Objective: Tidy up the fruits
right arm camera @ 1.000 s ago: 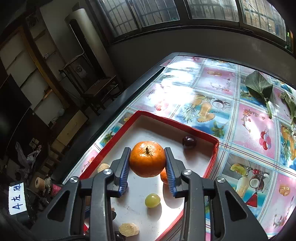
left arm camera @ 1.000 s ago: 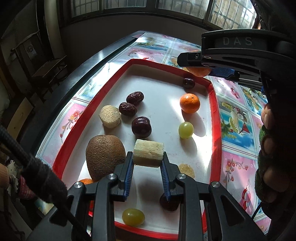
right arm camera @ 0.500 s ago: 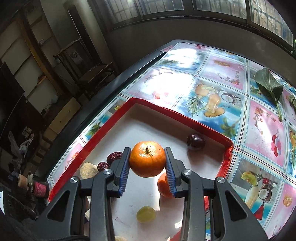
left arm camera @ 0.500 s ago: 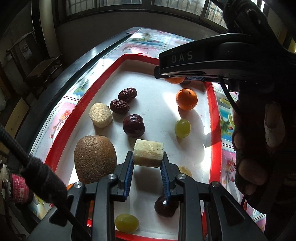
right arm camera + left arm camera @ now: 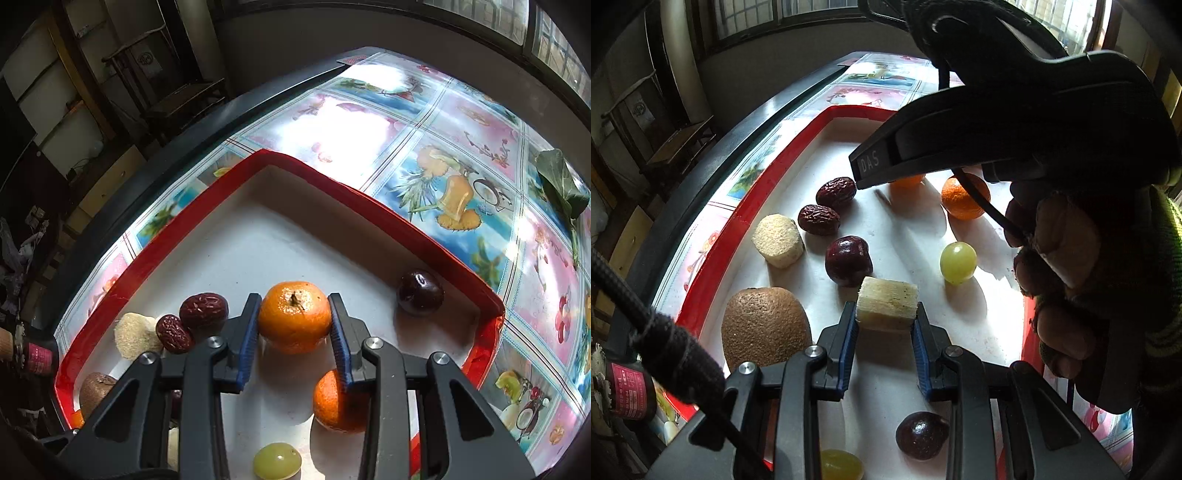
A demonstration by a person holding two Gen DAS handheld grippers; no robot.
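Observation:
My left gripper [image 5: 886,325] is shut on a pale sugarcane piece [image 5: 887,303], held just over the white floor of the red-rimmed tray [image 5: 764,184]. My right gripper [image 5: 293,325] is shut on a mandarin [image 5: 294,315], low over the tray [image 5: 388,218] near its far corner. In the left wrist view the right gripper's black body and the hand holding it fill the upper right and hide most of that mandarin. A second mandarin [image 5: 334,402] lies on the tray right behind the right finger, also seen in the left wrist view as an orange ball [image 5: 962,197].
Two red dates [image 5: 827,206], another sugarcane piece [image 5: 777,240], a dark cherry [image 5: 848,260], a kiwi [image 5: 764,328], a green grape [image 5: 957,262] and a dark fruit [image 5: 921,435] lie on the tray. Another cherry [image 5: 420,291] sits in the far corner. A leaf [image 5: 561,188] lies on the patterned tablecloth.
The right gripper has come down and in over the tray with its mandarin, now close above the floor beside the dates. The left gripper has hardly moved.

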